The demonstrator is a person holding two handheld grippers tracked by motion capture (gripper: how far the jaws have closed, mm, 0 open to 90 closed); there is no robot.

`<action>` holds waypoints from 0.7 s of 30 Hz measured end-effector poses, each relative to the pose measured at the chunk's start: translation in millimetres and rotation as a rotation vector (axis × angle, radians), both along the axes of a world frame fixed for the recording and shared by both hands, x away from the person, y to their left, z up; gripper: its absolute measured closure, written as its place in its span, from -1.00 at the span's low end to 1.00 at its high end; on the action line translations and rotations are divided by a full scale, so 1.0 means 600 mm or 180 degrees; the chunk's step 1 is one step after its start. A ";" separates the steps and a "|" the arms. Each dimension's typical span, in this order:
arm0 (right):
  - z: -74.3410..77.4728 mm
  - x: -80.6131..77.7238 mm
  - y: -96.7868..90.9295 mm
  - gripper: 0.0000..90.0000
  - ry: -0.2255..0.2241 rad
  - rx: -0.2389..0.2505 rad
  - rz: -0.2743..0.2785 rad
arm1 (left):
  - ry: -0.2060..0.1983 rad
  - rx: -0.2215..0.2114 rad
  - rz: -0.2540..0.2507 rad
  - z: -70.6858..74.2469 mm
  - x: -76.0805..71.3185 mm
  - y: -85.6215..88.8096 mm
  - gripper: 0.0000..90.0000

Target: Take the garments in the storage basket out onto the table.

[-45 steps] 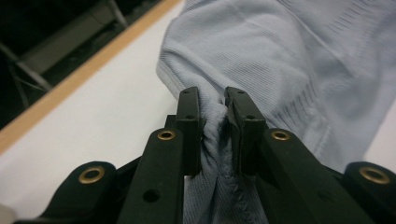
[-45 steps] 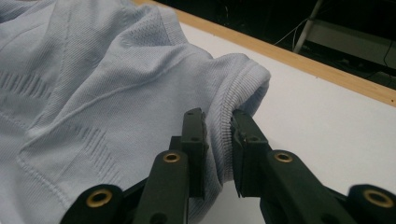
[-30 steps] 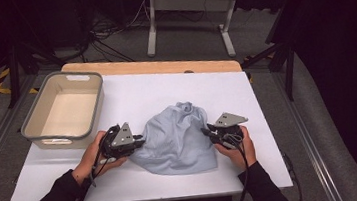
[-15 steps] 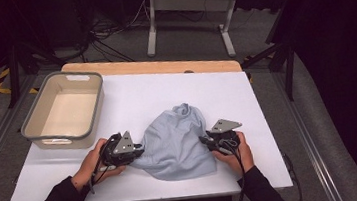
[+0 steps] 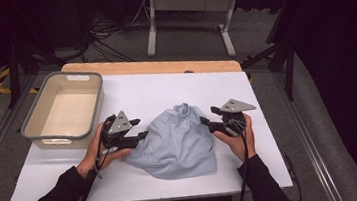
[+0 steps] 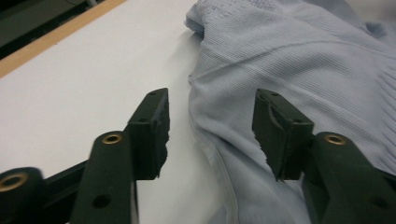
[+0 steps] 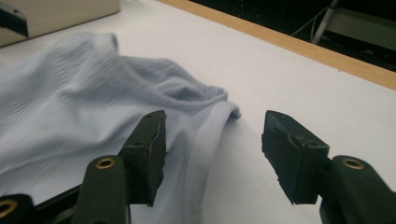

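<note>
A pale blue cloth lies crumpled right of the bin on the table. Left gripper and right gripper flank it, jaws just opened wide, the cloth's edges lying loose between them.

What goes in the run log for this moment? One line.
left tool: open, just opening | right tool: open, just opening | light blue ribbed cloth garment: released, on white table
</note>
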State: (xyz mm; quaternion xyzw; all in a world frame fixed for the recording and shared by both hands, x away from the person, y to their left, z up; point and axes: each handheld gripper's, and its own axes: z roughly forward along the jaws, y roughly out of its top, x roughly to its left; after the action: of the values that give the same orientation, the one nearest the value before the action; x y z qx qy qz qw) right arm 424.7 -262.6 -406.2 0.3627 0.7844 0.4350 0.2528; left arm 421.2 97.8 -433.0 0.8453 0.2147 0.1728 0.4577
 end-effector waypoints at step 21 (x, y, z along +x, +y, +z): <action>-0.075 0.060 0.057 0.66 0.0849 -0.0316 0.0296 | 0.0346 0.0613 -0.0324 -0.042 0.034 -0.055 0.84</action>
State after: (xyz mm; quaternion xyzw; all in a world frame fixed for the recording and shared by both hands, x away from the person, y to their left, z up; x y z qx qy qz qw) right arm 461.0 -228.5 -451.2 0.3675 0.8476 0.3549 0.1436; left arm 441.4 64.7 -458.3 0.9033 0.1784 0.1231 0.3702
